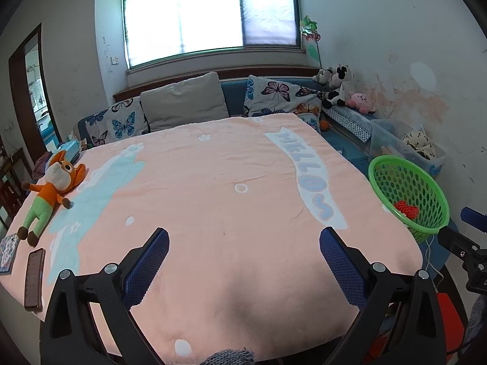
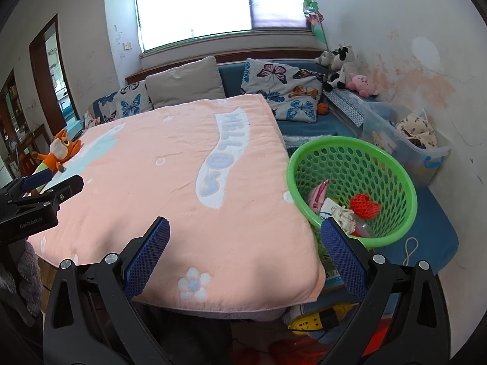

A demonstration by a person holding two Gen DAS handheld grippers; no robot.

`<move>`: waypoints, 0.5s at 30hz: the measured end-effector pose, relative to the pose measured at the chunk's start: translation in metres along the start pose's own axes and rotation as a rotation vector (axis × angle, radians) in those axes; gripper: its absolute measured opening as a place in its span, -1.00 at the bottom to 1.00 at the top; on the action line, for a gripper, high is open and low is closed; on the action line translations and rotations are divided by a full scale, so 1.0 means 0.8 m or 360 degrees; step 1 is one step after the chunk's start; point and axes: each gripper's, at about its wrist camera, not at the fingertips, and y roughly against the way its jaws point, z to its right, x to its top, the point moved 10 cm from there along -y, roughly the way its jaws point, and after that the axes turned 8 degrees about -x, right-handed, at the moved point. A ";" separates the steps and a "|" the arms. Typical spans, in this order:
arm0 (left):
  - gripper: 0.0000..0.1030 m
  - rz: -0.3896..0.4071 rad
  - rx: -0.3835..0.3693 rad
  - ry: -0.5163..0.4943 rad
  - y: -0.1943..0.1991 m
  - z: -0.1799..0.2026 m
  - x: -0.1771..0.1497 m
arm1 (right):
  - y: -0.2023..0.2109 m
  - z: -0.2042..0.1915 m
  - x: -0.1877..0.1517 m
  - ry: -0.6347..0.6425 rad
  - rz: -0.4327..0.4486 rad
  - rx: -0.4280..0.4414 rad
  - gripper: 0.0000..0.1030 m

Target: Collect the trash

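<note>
The pink blanket carries "HELLO" in pale blue letters; the left gripper reads "GenRobot.AI" on its body.

A basket holding trash sat right of the surface; a toy and phone lay at its left edge.

the table is covered by a soft, matt peach cloth with a fleecy nap, and the fox toy on it is plush fabric beside a phone with a glossy dark face. the green basket is smooth, slightly shiny perforated plastic, holding a red foam net of rough mesh and crumpled paper and glossy wrappers. each tool, left tool and right tool, is matt black plastic with bright metal bolt heads and blue pads of fine knurled rubbery texture.
</note>
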 end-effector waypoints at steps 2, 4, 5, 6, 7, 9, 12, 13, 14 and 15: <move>0.86 0.0006 0.0002 0.0002 0.002 -0.001 0.000 | 0.002 -0.001 0.001 0.0006 0.0008 -0.0003 0.91; 0.86 0.0018 0.0016 -0.0002 0.005 -0.001 -0.001 | 0.004 -0.001 0.001 0.0005 0.0016 -0.0008 0.91; 0.86 0.0022 0.0021 -0.0005 0.006 -0.001 -0.002 | 0.005 -0.001 0.001 0.0003 0.0016 -0.0009 0.91; 0.86 0.0025 0.0023 -0.0009 0.007 0.000 -0.002 | 0.004 -0.001 0.000 0.0002 0.0017 -0.0011 0.91; 0.86 0.0027 0.0022 -0.0010 0.008 0.000 -0.003 | 0.005 -0.001 0.000 -0.0001 0.0018 -0.0013 0.91; 0.86 0.0037 0.0026 -0.0012 0.010 0.001 -0.003 | 0.005 -0.001 -0.001 -0.0006 0.0016 -0.0012 0.91; 0.86 0.0037 0.0023 -0.0012 0.010 0.001 -0.003 | 0.005 -0.001 -0.001 -0.0006 0.0017 -0.0013 0.91; 0.86 0.0039 0.0025 -0.0015 0.011 0.001 -0.003 | 0.005 -0.001 -0.001 -0.0006 0.0018 -0.0010 0.91; 0.86 0.0042 0.0027 -0.0017 0.012 0.002 -0.003 | 0.005 -0.001 -0.001 -0.0005 0.0018 -0.0010 0.91; 0.86 0.0041 0.0024 -0.0017 0.012 0.001 -0.002 | 0.005 -0.001 -0.002 -0.0004 0.0019 -0.0012 0.91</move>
